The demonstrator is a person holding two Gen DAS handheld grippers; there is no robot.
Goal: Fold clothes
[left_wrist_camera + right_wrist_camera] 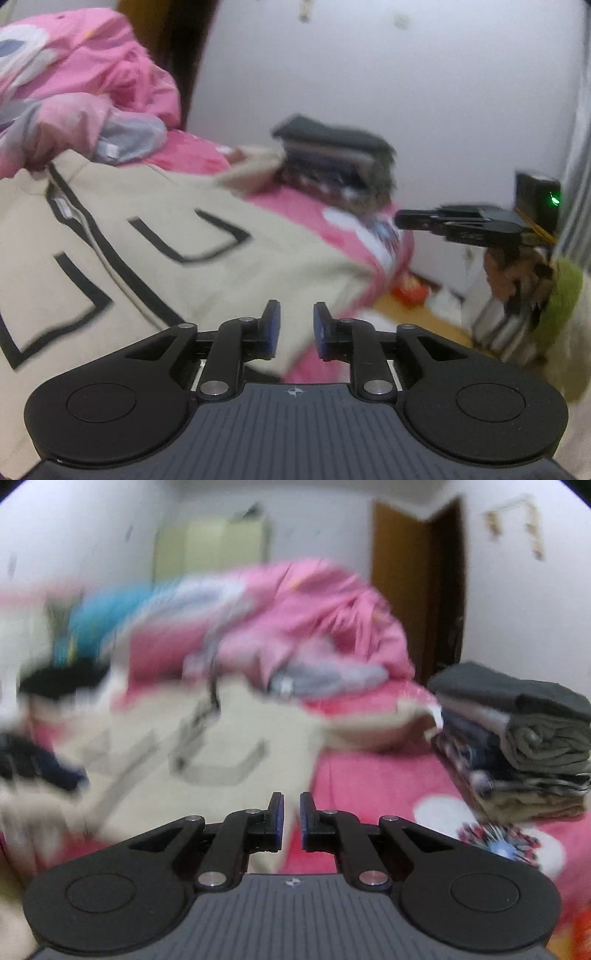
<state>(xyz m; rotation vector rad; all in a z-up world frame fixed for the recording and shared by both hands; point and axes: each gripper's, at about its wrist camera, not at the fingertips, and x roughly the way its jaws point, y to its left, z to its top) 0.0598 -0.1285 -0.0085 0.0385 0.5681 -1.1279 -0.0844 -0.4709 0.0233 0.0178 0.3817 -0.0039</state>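
Cream jacket (155,236) spread on pink bed (369,786), not yet folded. Folded stack (517,738) done beside it; pink heap (303,627) waiting behind. Left gripper (295,325) slightly parted, empty. Right gripper (291,819) nearly closed, holding nothing.

Cream garment (207,738) smeared by motion blur, folded stack (524,746) cut off at right edge
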